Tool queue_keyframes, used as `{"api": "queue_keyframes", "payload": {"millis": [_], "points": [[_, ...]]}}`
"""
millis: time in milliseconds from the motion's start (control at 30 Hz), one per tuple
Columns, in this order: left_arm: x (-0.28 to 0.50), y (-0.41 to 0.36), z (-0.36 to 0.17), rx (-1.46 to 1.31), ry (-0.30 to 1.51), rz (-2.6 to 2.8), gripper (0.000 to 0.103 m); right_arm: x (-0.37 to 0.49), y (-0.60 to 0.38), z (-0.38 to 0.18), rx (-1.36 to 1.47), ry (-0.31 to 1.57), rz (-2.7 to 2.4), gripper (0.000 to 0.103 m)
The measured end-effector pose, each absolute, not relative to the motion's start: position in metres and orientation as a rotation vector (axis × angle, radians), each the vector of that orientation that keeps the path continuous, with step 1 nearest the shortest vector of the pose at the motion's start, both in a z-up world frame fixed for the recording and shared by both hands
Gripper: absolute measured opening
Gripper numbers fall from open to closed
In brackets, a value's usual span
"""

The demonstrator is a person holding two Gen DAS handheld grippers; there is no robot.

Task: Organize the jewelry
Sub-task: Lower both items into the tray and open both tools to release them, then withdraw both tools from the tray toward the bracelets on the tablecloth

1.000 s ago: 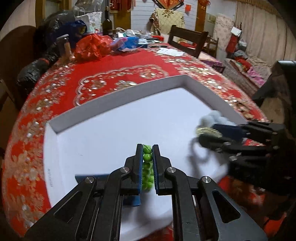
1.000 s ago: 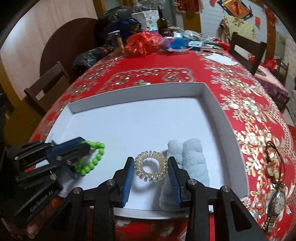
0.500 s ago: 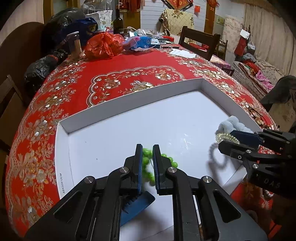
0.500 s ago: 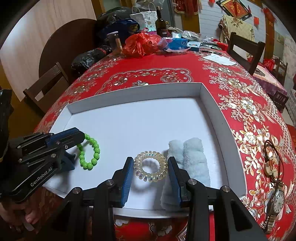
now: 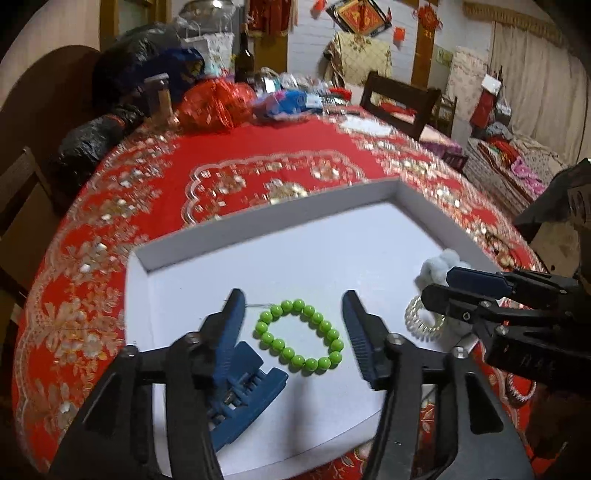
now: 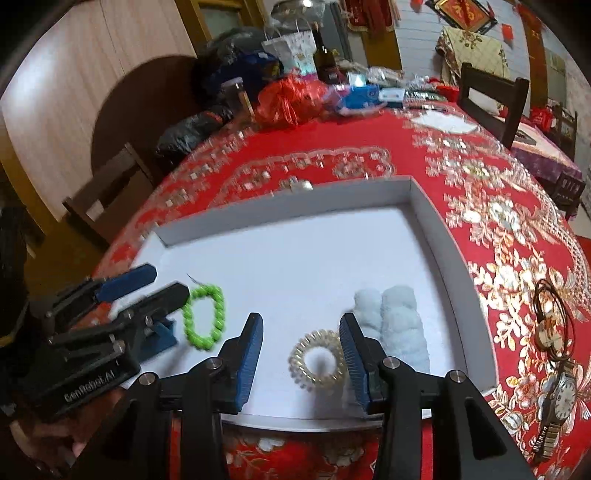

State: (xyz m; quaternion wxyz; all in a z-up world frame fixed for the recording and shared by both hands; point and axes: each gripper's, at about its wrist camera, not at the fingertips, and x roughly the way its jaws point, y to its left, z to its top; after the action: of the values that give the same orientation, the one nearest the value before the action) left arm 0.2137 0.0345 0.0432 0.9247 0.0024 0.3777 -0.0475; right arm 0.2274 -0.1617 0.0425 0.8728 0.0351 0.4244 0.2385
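Beads of the green bracelet [image 5: 300,338] lie free in the white tray [image 5: 258,225] between the opening left tool [image 5: 293,321]; the right tool [image 6: 301,349], also opening, straddles the spiral hair tie [image 6: 317,360].

I work in a lived-in home dining room: my table [image 6: 369,162] wears a red cloth with gold flowers, dark wooden chairs [image 6: 491,103] stand round it, and bags [image 6: 291,96], a bottle [image 6: 325,55] and packets crowd its far end. Red festive hangings [image 5: 362,16] mark the wall, and a fabric-heaped sofa [image 5: 509,158] sits beside curtains [image 5: 532,74].
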Motion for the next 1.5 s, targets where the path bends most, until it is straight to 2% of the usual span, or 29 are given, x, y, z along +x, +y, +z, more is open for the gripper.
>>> {"api": "queue_keyframes", "payload": {"millis": [100,367,467,533,600,667,867,1133,1500], "points": [[0.201,0.039,0.054,-0.024,0.737,-0.057,0.067,0.222,-0.164,0.056,0.095,0.841,0.518,0.042],[0.159,0.038,0.060,0.014,0.756,-0.037,0.068,0.200,-0.190,0.080,0.123,0.783,0.448,0.043],[0.135,0.030,0.059,0.052,0.753,-0.054,0.077,0.186,-0.205,0.087,0.128,0.777,0.396,0.045],[0.119,0.026,0.057,0.065,0.749,-0.066,0.079,0.171,-0.218,0.091,0.126,0.776,0.341,0.051],[0.107,0.024,0.055,0.055,0.751,-0.084,0.079,0.152,-0.229,0.092,0.112,0.776,0.269,0.077],[0.096,0.027,0.051,0.020,0.760,-0.102,0.079,0.137,-0.237,0.092,0.093,0.773,0.215,0.083],[0.073,0.024,0.032,-0.029,0.828,-0.144,0.079,0.094,-0.248,0.091,-0.011,0.777,0.163,0.083],[0.056,0.004,0.006,-0.026,0.896,-0.163,0.079,0.059,-0.276,0.043,0.051,0.914,0.113,0.084],[0.052,0.003,-0.012,-0.004,0.916,-0.117,0.080,0.054,-0.233,0.011,-0.111,1.010,0.192,0.084]]}}
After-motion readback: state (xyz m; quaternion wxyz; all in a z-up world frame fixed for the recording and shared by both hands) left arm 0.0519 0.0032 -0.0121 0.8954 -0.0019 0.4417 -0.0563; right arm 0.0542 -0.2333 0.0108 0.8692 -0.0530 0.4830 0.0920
